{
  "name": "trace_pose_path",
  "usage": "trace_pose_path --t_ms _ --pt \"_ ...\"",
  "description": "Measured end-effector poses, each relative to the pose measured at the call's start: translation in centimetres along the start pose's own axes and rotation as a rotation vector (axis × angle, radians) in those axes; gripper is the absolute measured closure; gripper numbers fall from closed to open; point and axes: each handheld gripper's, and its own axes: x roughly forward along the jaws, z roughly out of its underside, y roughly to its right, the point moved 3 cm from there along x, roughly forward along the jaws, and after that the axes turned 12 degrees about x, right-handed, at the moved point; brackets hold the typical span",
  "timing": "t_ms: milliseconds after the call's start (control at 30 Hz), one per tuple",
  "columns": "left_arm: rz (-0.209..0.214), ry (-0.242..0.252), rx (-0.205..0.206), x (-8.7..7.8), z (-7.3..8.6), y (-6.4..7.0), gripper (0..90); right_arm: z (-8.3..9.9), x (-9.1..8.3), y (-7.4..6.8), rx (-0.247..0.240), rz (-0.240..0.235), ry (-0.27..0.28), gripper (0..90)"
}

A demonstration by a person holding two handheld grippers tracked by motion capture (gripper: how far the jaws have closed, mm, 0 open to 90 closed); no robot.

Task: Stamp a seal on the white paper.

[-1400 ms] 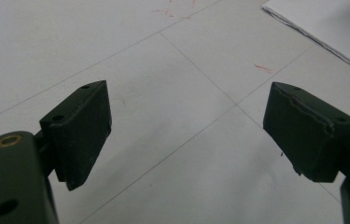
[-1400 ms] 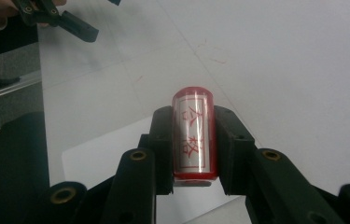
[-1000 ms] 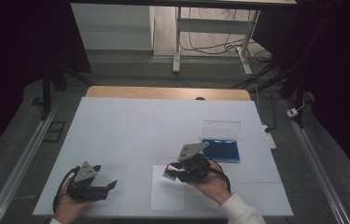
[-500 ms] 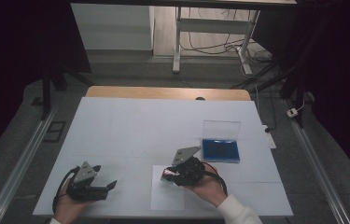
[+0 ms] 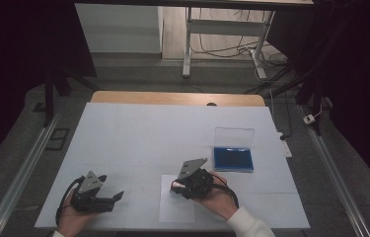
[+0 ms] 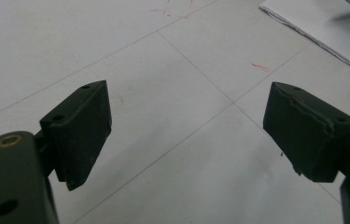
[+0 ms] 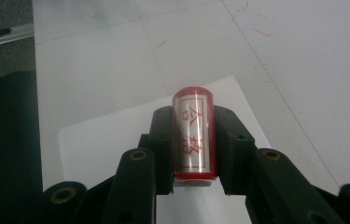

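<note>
A red cylindrical stamp (image 7: 193,135) with red characters on a white label sits between the jaws of my right gripper (image 7: 193,122), which is shut on it. From above, the stamp (image 5: 175,186) and right gripper (image 5: 178,187) hang over the top of a white paper sheet (image 5: 177,211). An open case holding a blue ink pad (image 5: 233,159) lies to the right of that gripper, its clear lid (image 5: 234,137) standing up. My left gripper (image 5: 116,196) rests at the table's front left, open, with bare table between its jaws (image 6: 186,126).
The white table top (image 5: 138,133) has faint red marks (image 6: 259,66) near the left gripper. The paper's corner (image 6: 322,23) lies beyond the left jaws. A wooden strip (image 5: 172,98) edges the far side, with a dark floor and cables behind.
My right gripper has moved left and toward the person with the stamp, from beside the ink pad to over the paper sheet. The left gripper has stayed still.
</note>
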Motion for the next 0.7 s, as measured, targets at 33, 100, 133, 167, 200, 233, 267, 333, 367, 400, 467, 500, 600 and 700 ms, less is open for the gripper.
trace_pose_path --t_ms 33,100,133,167,200,233,267,333,367,400,467,500,600,700 --pt "0.000 0.000 -0.001 -0.01 0.01 -0.01 15.5 0.02 0.08 -0.03 0.000 0.003 0.001 69.8" --pt "0.000 0.000 0.000 0.00 0.00 -0.01 15.5 0.06 0.19 -0.07 -0.005 0.004 -0.004 69.8" --pt "0.001 0.001 0.000 0.01 -0.01 0.00 15.5 0.08 0.24 -0.10 -0.007 0.007 -0.008 69.8" --pt "0.001 0.000 0.000 0.02 -0.01 0.00 15.5 0.11 0.33 -0.12 -0.011 0.009 -0.010 69.8" --pt "0.002 0.000 0.000 0.03 -0.01 0.01 15.5 0.12 0.40 -0.16 -0.014 0.010 -0.013 69.8" --pt "0.002 0.000 0.000 0.02 -0.02 0.02 15.5 0.14 0.47 -0.19 -0.016 0.011 -0.015 69.8" --pt "0.002 0.000 0.001 0.01 -0.02 0.02 15.5 0.15 0.50 -0.22 -0.018 0.014 -0.017 69.8" --pt "0.000 0.001 0.000 0.00 -0.01 0.01 15.5 0.17 0.58 -0.24 -0.022 0.016 -0.018 69.8" --pt "-0.001 0.001 0.000 -0.01 -0.01 0.01 15.5 0.18 0.61 -0.24 -0.023 0.016 -0.020 69.7" --pt "-0.002 0.001 0.001 -0.02 -0.01 0.01 15.5 0.19 0.65 -0.23 -0.026 0.019 -0.021 69.7" --pt "0.001 0.001 0.001 -0.03 0.00 0.01 15.5 0.22 0.71 -0.24 -0.029 0.026 -0.026 69.8" --pt "0.001 0.000 0.001 -0.01 0.00 0.01 15.5 0.24 0.75 -0.23 -0.029 0.026 -0.027 69.8" --pt "0.001 0.000 0.001 0.01 -0.01 0.01 15.5 0.29 0.86 -0.25 -0.030 0.027 -0.032 69.7" --pt "0.001 0.000 0.000 0.01 -0.01 0.01 15.5 0.32 0.97 -0.26 -0.039 0.031 -0.039 69.8"
